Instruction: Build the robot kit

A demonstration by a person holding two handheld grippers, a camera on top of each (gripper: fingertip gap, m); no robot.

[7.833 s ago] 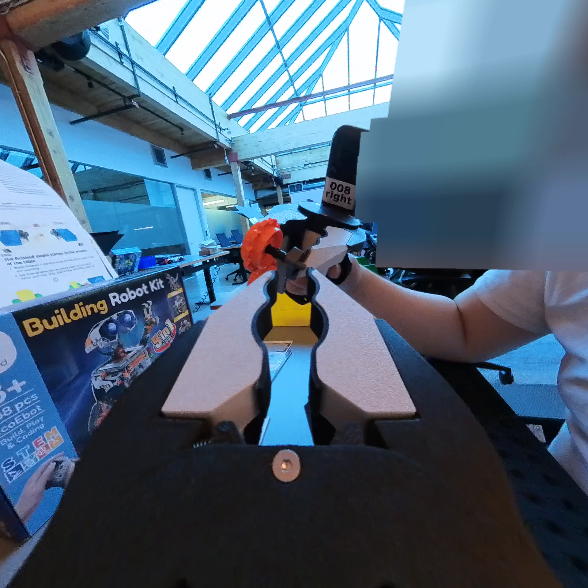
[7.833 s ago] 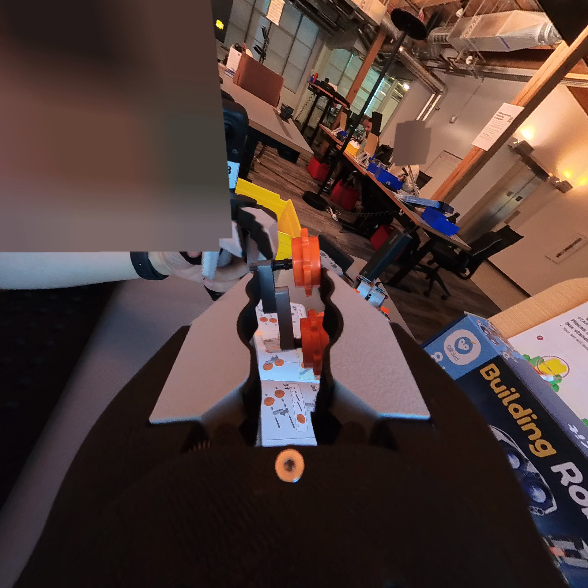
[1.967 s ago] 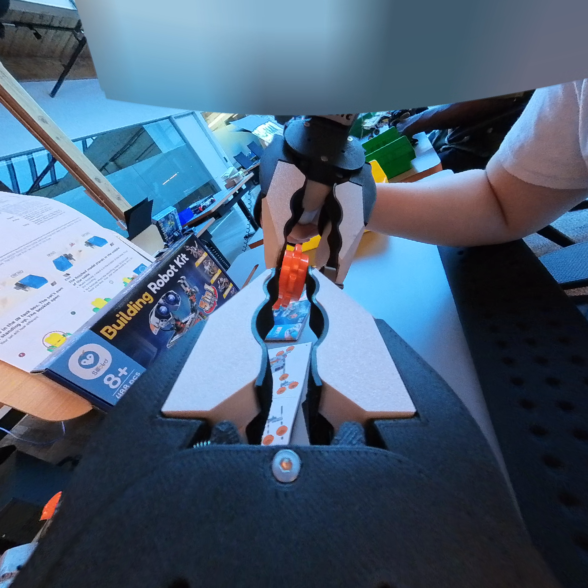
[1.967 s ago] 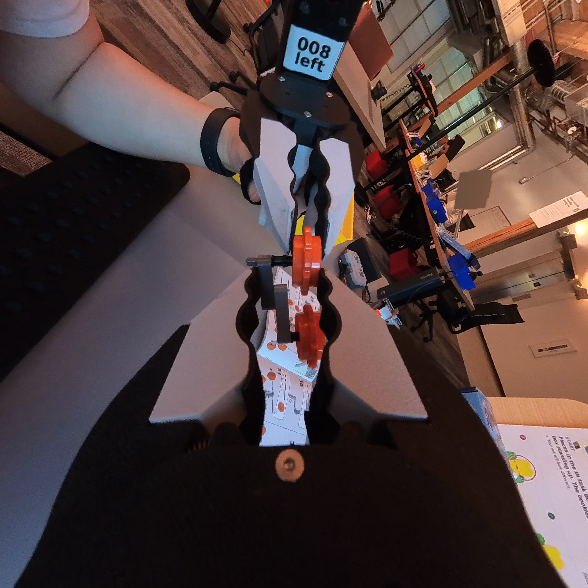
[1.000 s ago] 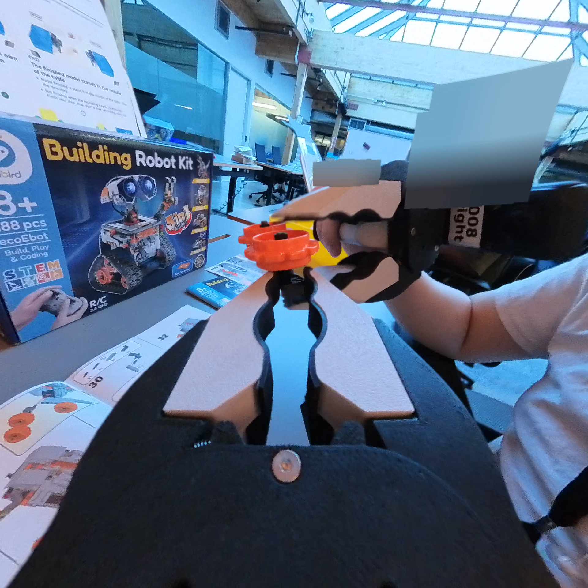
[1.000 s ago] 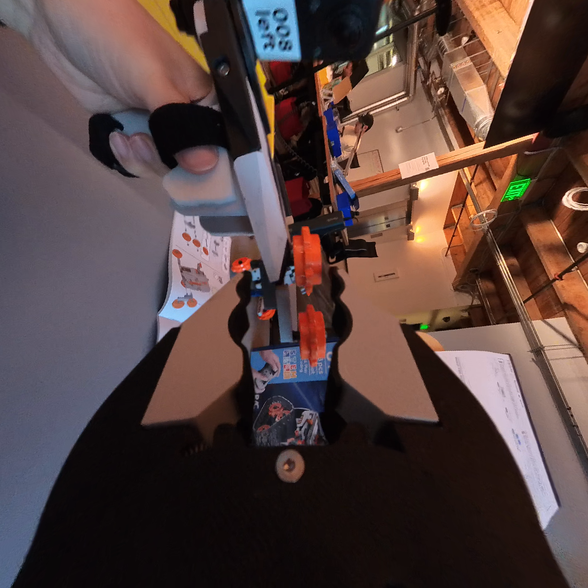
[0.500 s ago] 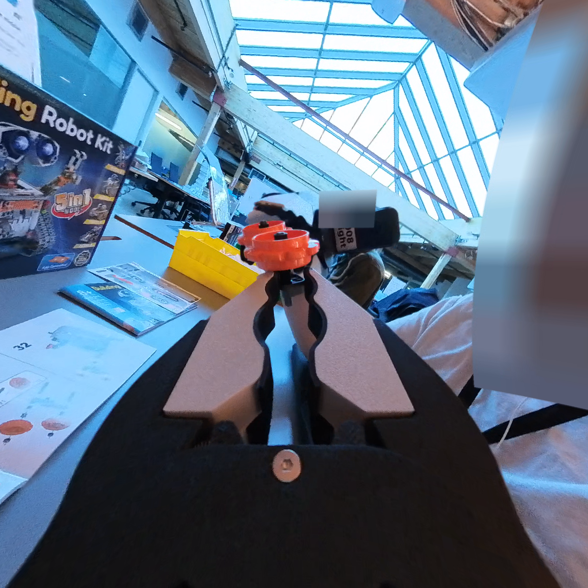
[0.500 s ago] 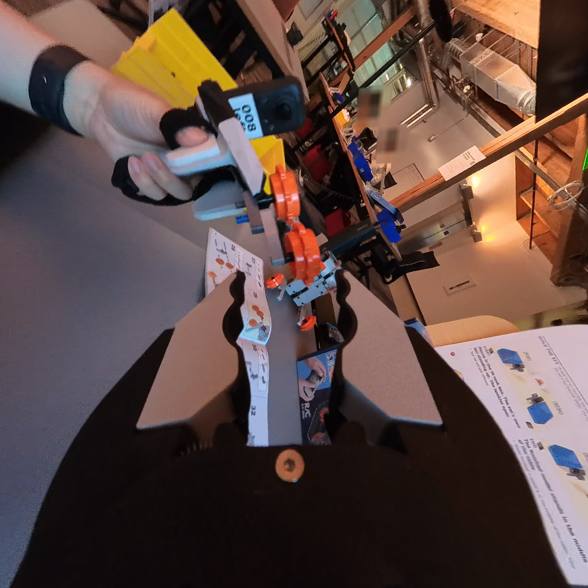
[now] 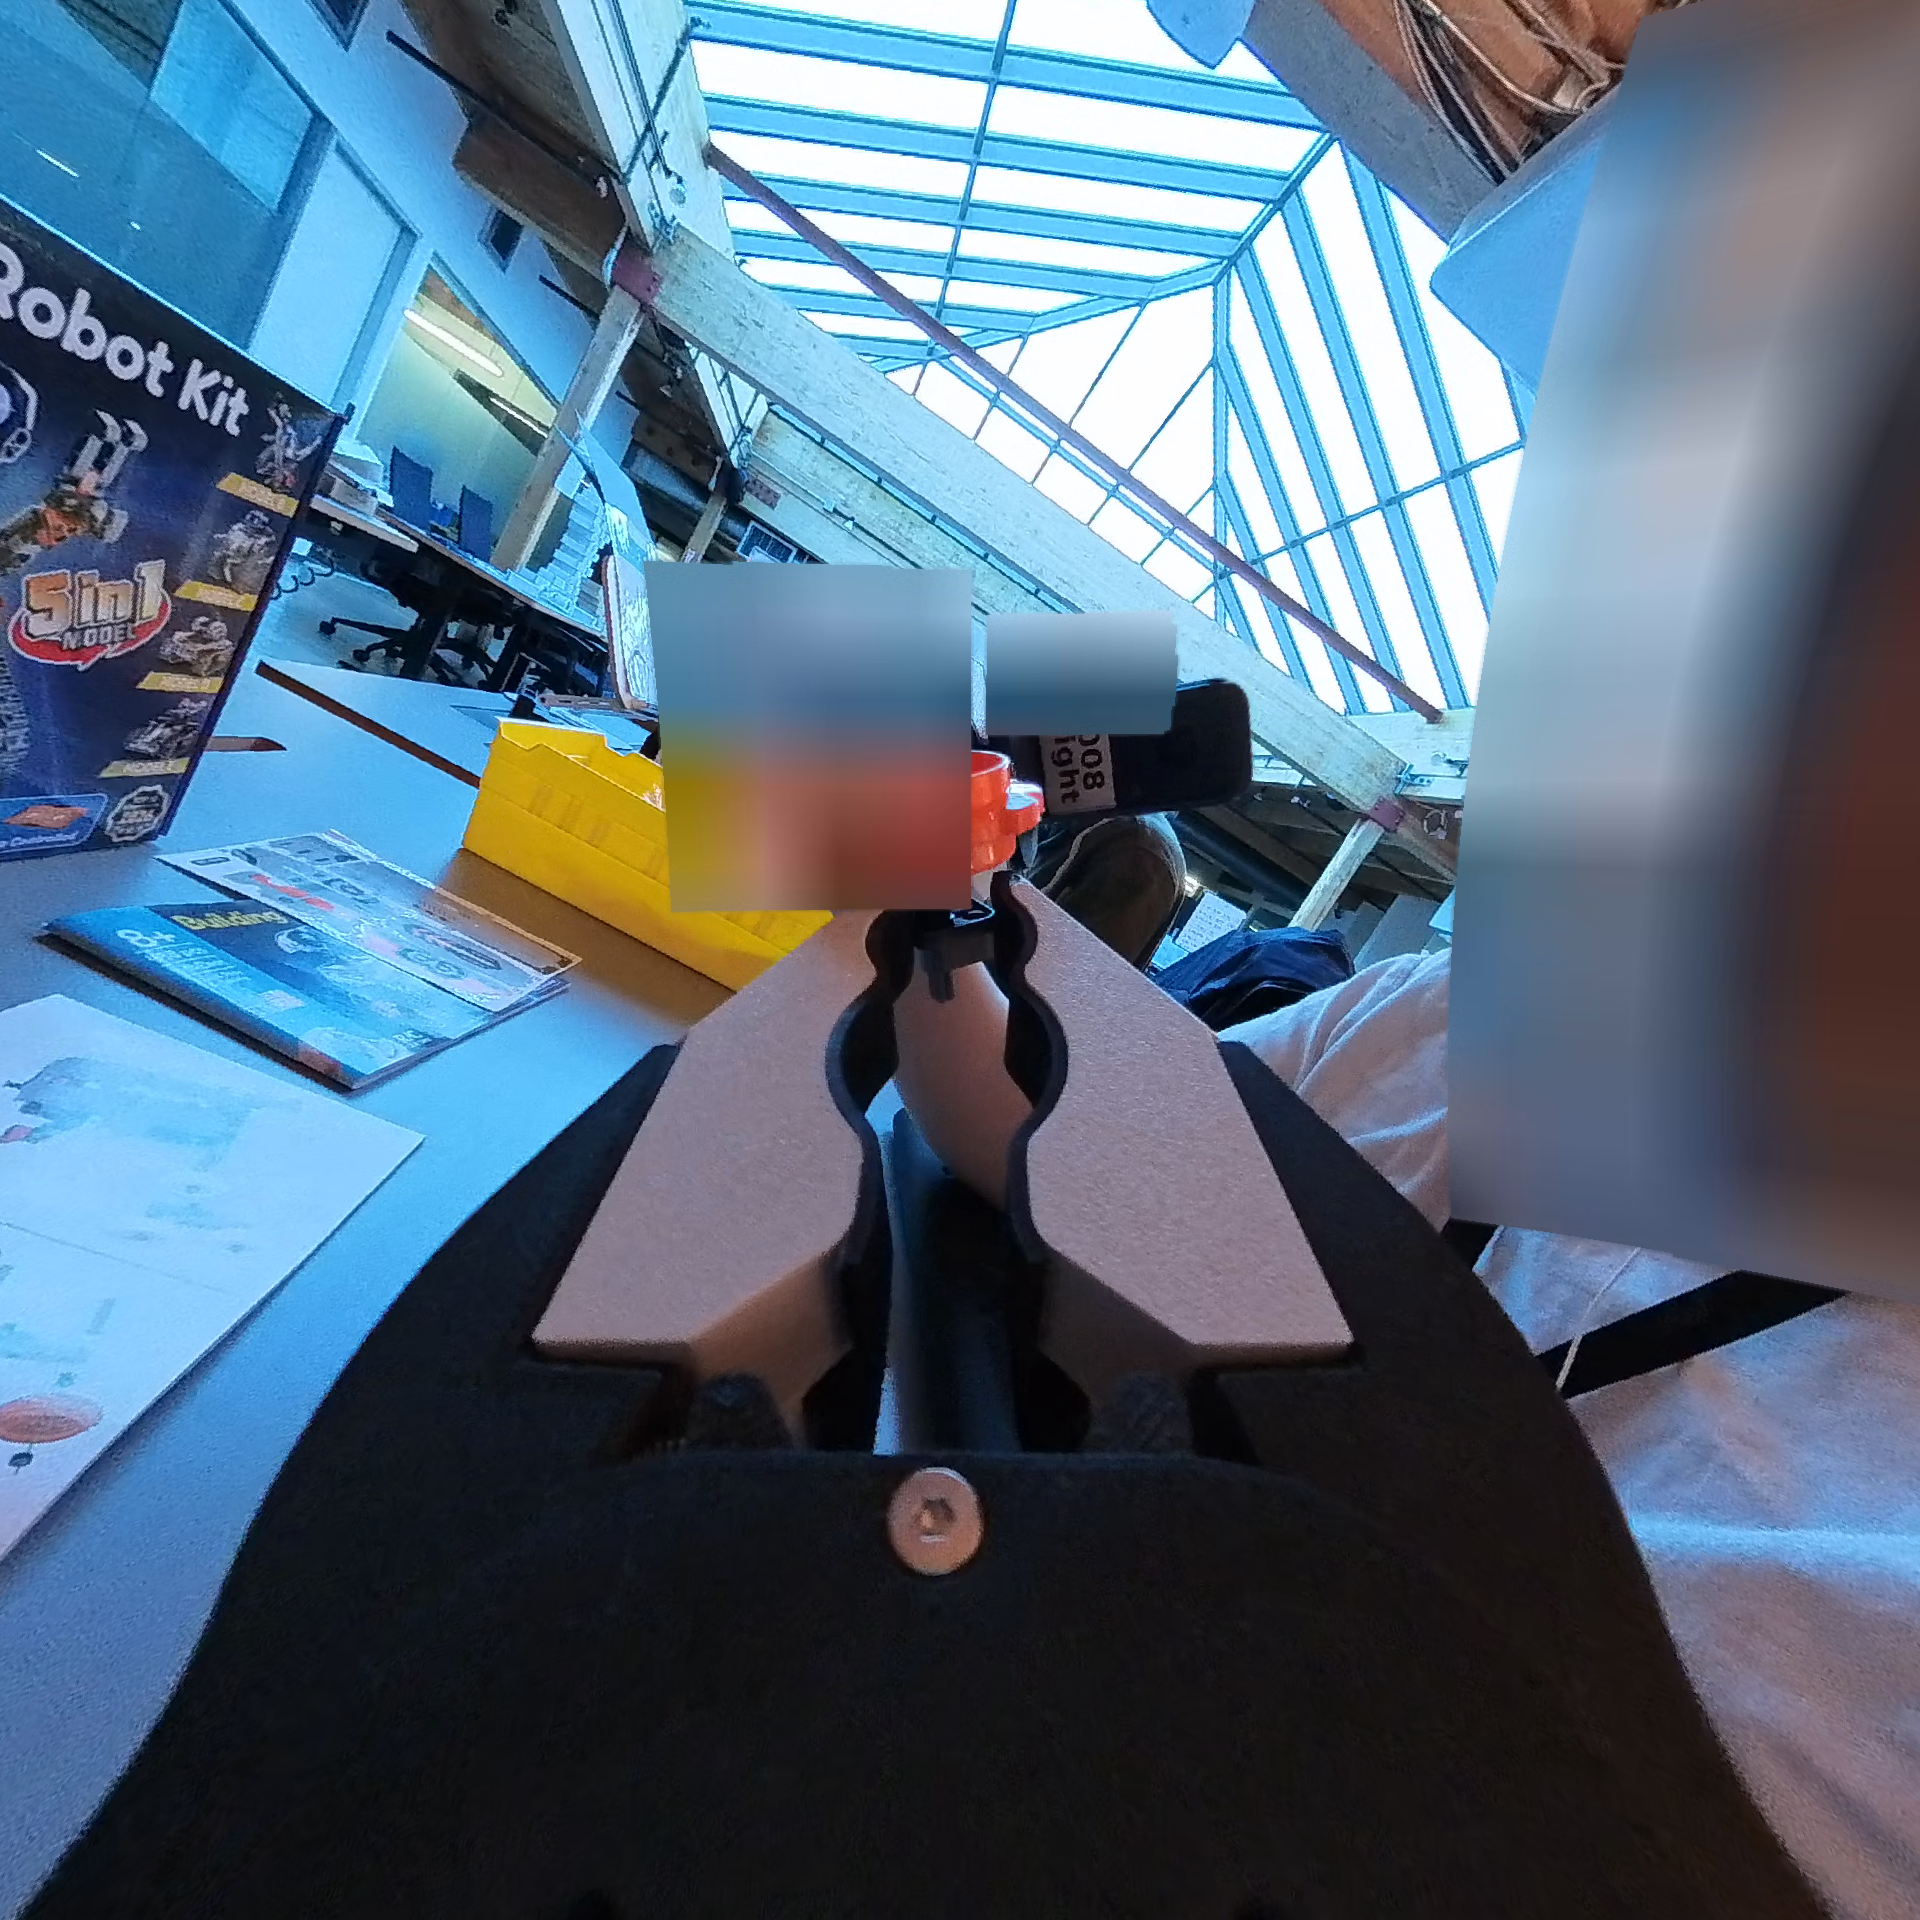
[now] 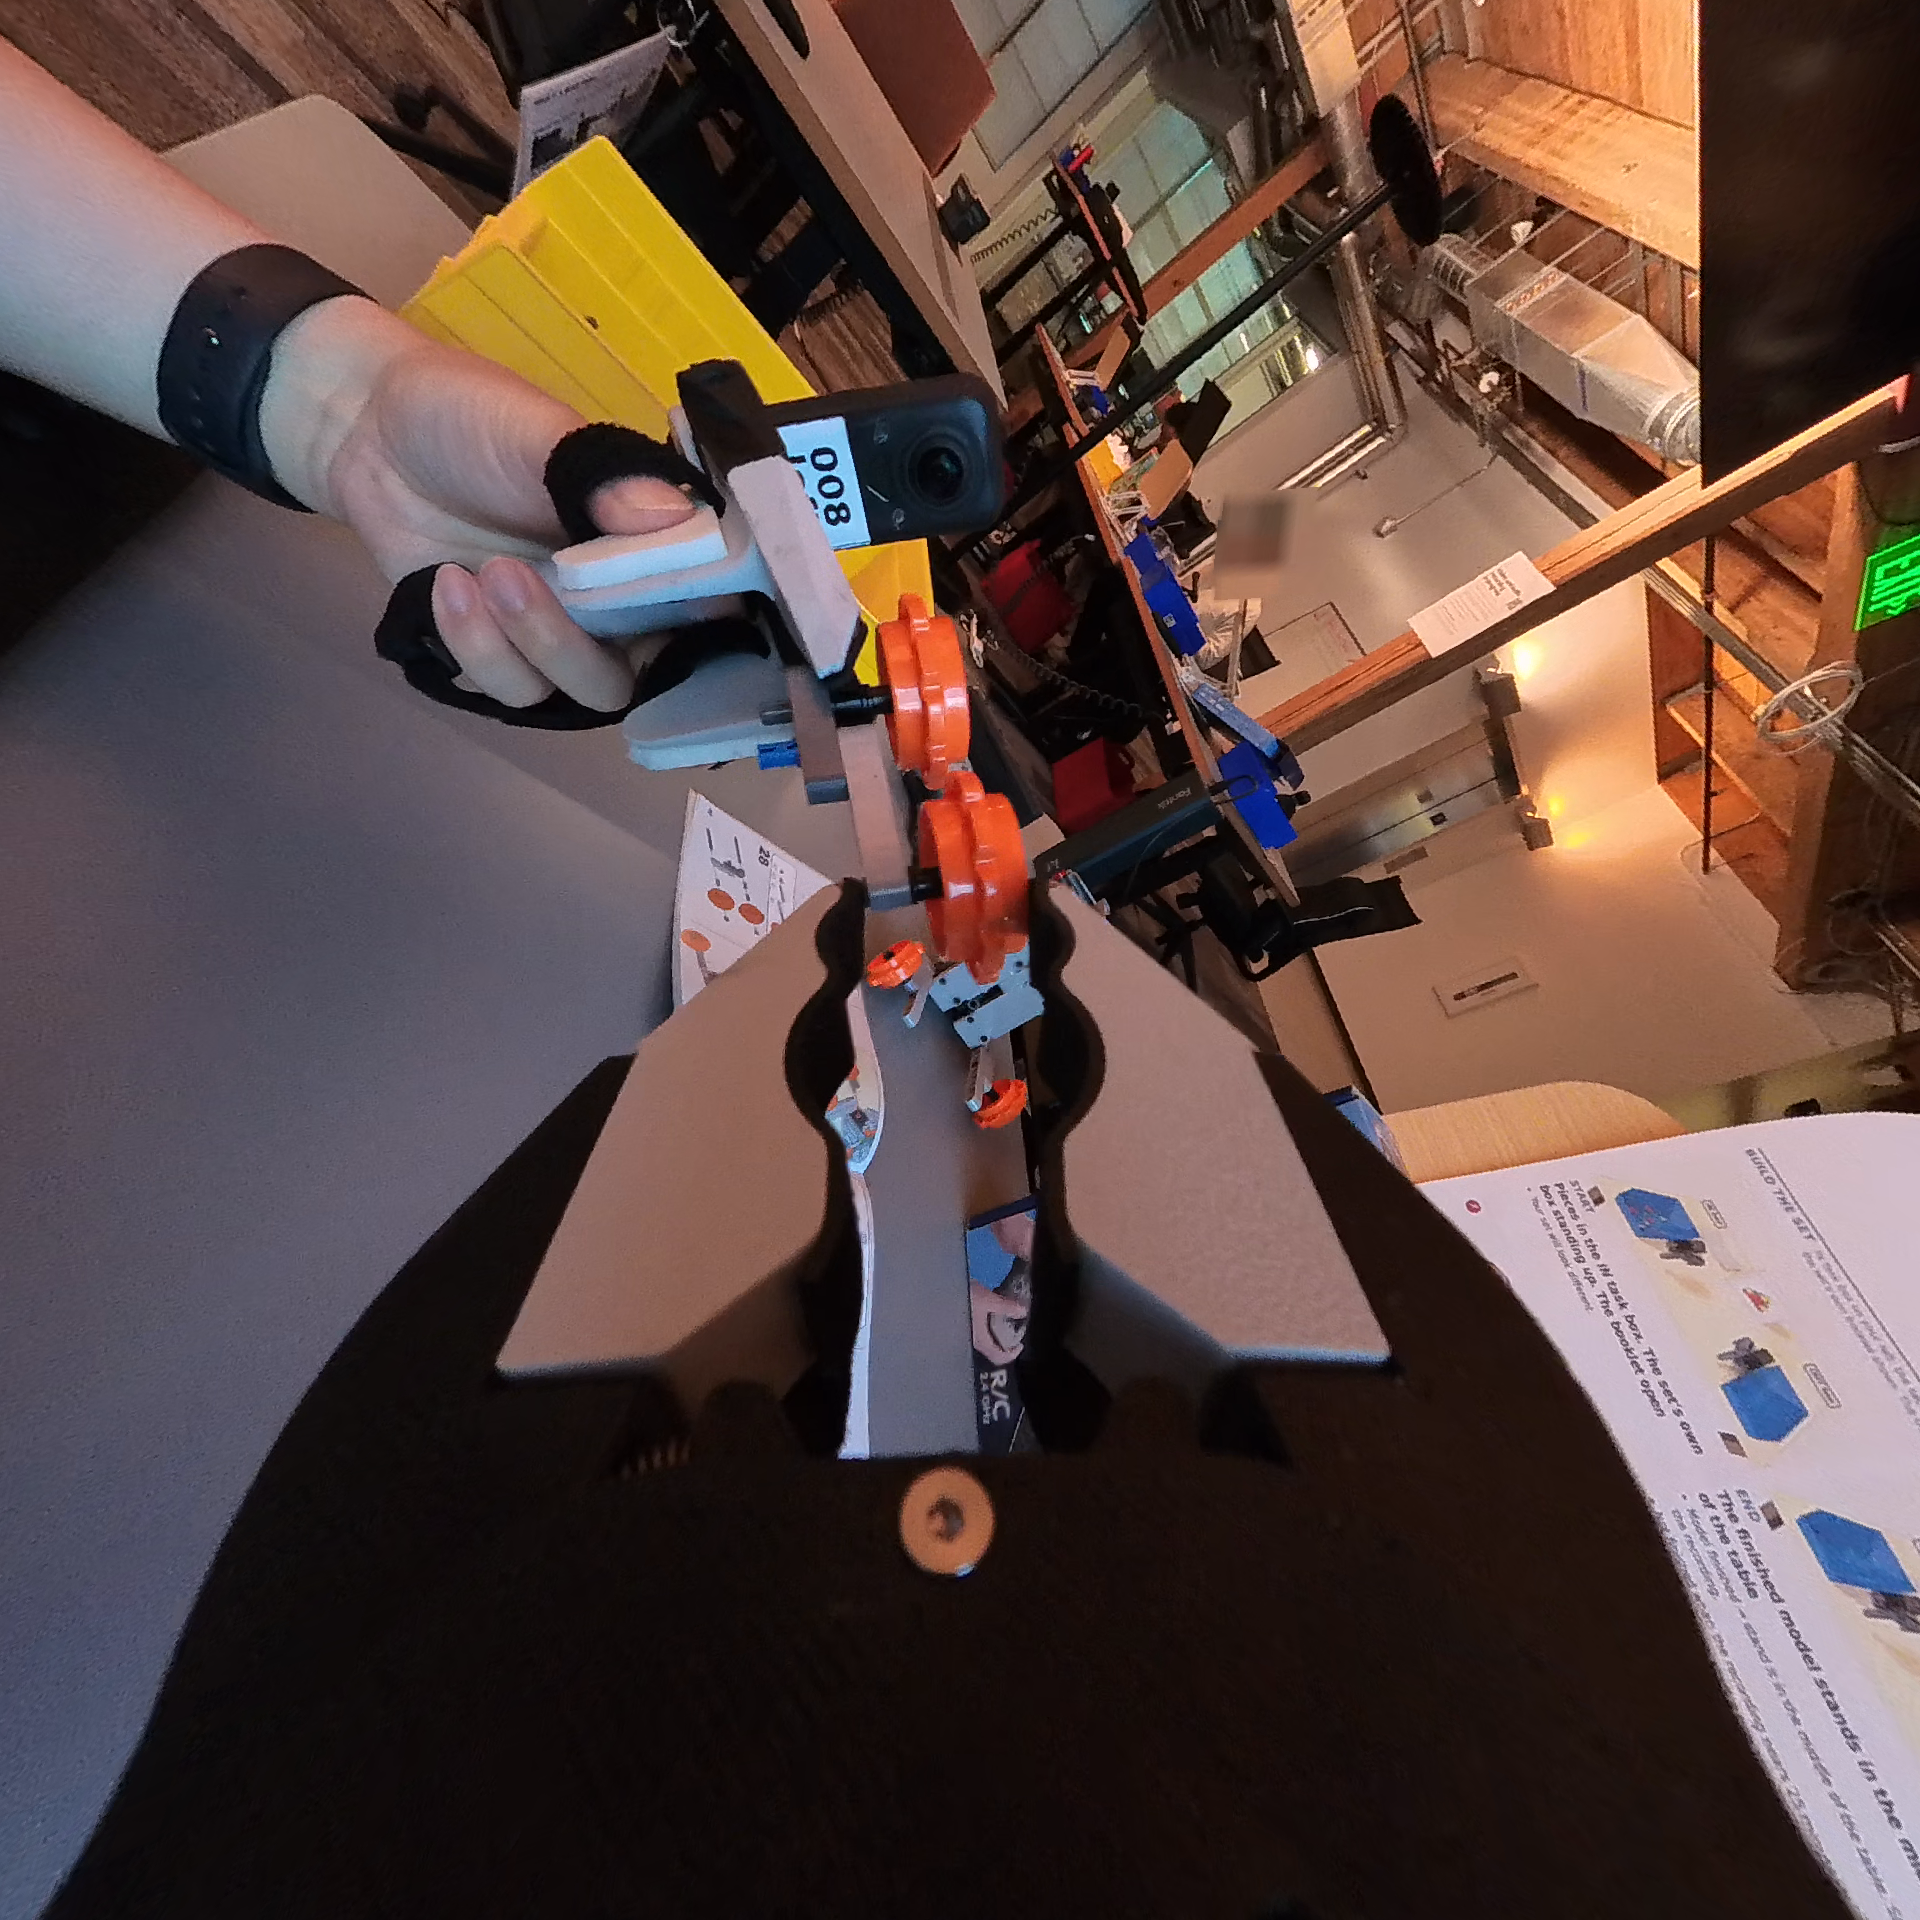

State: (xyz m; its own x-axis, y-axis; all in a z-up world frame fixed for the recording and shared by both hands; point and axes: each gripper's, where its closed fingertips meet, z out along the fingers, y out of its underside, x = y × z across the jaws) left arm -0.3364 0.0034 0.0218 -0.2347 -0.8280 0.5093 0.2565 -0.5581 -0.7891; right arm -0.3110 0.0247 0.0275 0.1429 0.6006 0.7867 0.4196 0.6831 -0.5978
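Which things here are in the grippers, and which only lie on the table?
In the grippers: grey bar with two orange wheels, held by the left gripper; the right gripper is at its lower wheel.
On the table: yellow bin, booklet, box, paper sheet, small grey model.

yellow bin (image 9: 582,821), kit box (image 9: 114,582), booklet (image 9: 312,956), instruction sheet (image 10: 1704,1382)

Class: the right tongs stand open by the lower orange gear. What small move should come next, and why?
Probably ease the right tongs forward and close them on the lower orange gear. They gape just short of it, while the left tongs are shut on the grey beam that carries it.
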